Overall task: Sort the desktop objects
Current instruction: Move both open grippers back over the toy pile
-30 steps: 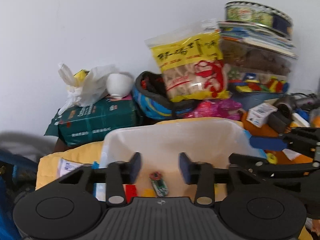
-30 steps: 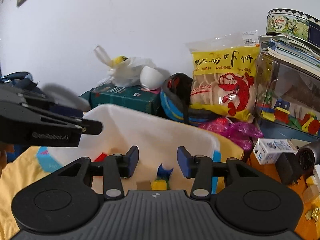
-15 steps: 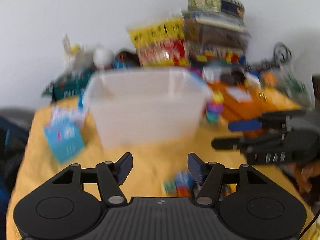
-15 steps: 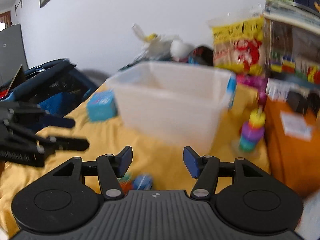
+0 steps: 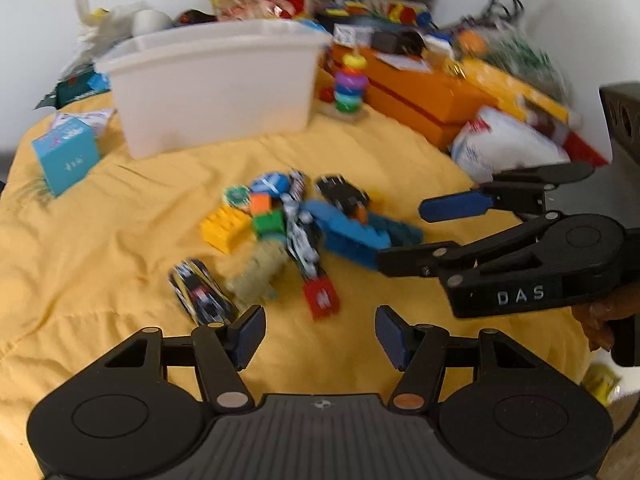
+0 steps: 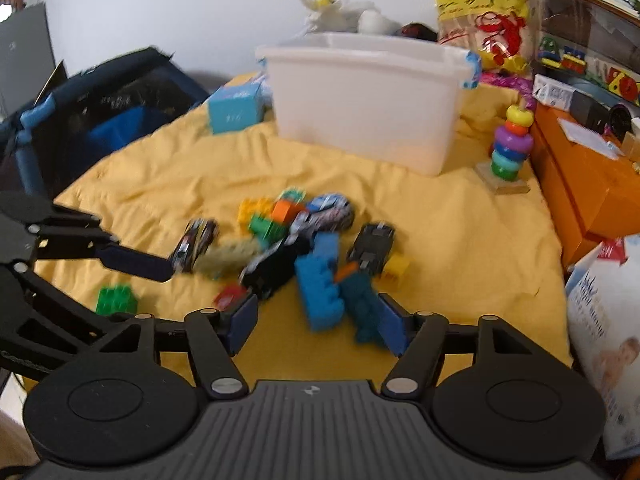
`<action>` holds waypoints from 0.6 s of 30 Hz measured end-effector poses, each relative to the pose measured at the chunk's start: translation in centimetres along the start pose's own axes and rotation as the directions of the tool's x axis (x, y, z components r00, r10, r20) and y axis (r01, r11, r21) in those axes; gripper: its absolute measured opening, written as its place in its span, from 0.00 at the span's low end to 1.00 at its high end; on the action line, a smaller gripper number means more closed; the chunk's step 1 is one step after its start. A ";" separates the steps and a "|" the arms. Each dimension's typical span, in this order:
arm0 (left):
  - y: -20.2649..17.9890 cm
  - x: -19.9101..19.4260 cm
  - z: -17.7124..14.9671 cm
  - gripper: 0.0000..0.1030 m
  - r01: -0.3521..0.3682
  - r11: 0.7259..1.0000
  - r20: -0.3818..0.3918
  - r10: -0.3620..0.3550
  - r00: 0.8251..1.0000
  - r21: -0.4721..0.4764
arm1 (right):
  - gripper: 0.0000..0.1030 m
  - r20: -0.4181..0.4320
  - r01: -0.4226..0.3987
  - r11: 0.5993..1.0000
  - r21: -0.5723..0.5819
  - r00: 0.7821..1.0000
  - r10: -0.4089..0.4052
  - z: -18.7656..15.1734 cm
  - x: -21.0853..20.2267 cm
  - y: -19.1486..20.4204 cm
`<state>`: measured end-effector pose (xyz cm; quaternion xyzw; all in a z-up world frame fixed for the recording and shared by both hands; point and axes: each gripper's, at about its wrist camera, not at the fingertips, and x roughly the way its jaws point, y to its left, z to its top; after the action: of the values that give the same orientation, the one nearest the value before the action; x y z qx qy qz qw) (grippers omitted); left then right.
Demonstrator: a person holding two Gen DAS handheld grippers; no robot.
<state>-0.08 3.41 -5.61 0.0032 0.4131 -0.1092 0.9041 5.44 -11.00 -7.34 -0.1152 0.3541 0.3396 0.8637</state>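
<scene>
Both claws are spread wide and hold nothing. The left claw [image 5: 320, 332] and the right claw [image 6: 318, 328] hang over a yellow cloth [image 5: 100, 240] on the worktop. A pile of toy bricks and little cars [image 5: 296, 232] lies in the middle of the cloth. The white bin [image 5: 216, 80] stands at the far edge. Only the right view shows a lone green brick [image 6: 116, 299] near the left edge. Only the left view shows a red brick [image 5: 321, 298] clearly.

Toy cars and bricks [image 5: 296, 228] heaped on yellow cloth [image 5: 100, 240]; white bin [image 5: 216, 84] upright behind.
</scene>
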 end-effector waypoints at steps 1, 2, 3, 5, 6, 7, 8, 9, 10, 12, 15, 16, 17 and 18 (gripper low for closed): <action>-0.2 0.2 -0.2 0.63 -0.002 1.000 -0.011 0.002 1.000 0.009 | 0.63 -0.012 0.003 1.000 -0.013 1.000 -0.003 -0.3 0.1 0.3; -0.3 0.3 -0.5 0.62 -0.002 1.000 -0.018 0.003 1.000 0.017 | 0.59 -0.024 0.004 1.000 -0.027 1.000 -0.005 -0.5 0.3 0.5; -0.4 0.4 -0.8 0.62 0.000 1.000 -0.028 0.001 1.000 0.024 | 0.55 -0.033 0.005 0.999 -0.038 0.999 -0.006 -0.7 0.4 0.7; -0.5 0.6 -1.2 0.62 0.004 1.000 -0.047 -0.003 0.999 0.023 | 0.49 -0.046 0.008 0.997 -0.071 0.999 -0.011 -1.1 0.7 1.1; -0.5 0.6 -1.4 0.62 0.009 1.000 -0.050 -0.008 0.999 0.019 | 0.38 -0.047 0.008 0.997 -0.075 0.999 -0.011 -1.2 0.7 1.1; -0.4 0.6 -1.5 0.62 0.014 1.000 -0.051 -0.014 0.999 0.012 | 0.36 -0.039 0.012 0.998 -0.062 0.999 -0.014 -1.0 0.7 1.0; -0.3 0.6 -1.5 0.62 0.015 1.000 -0.048 -0.015 0.999 0.007 | 0.37 -0.026 0.020 0.999 -0.042 0.999 -0.021 -0.9 0.7 0.8; -0.2 0.5 -1.5 0.62 0.013 1.000 -0.042 -0.013 0.999 0.001 | 0.37 -0.011 0.028 0.999 -0.017 1.000 -0.028 -0.6 0.7 0.5; -0.2 0.4 -1.5 0.62 0.009 1.000 -0.039 -0.010 0.999 -0.004 | 0.37 -0.001 0.027 1.000 0.012 1.000 -0.027 -0.4 0.9 0.0; 0.1 0.4 -1.5 0.62 0.004 1.000 -0.039 -0.005 0.999 -0.016 | 0.38 -0.011 0.021 0.998 0.057 1.000 -0.021 0.1 1.7 -0.7; 0.2 0.6 -1.3 0.62 0.009 1.000 -0.040 -0.010 0.999 -0.016 | 0.34 -0.012 0.005 0.998 0.059 1.000 -0.004 0.4 2.5 -0.9; 0.2 0.7 -1.1 0.62 0.011 1.000 -0.035 -0.011 0.999 -0.015 | 0.29 -0.013 -0.002 0.999 0.040 1.000 0.002 0.5 2.6 -0.7; 0.2 0.9 -0.9 0.62 0.011 1.000 -0.032 -0.011 0.999 -0.016 | 0.26 -0.022 -0.006 1.000 0.029 1.000 0.007 0.5 2.6 -0.5; 0.2 1.1 -0.7 0.61 0.013 1.000 -0.030 -0.013 0.999 -0.018 | 0.26 -0.026 -0.010 1.000 0.027 1.000 0.011 0.4 2.6 -0.3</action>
<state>0.13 3.43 -6.92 -0.0058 0.4278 -0.1112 0.8970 7.23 -9.76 -8.88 -0.1063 0.3703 0.3379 0.8587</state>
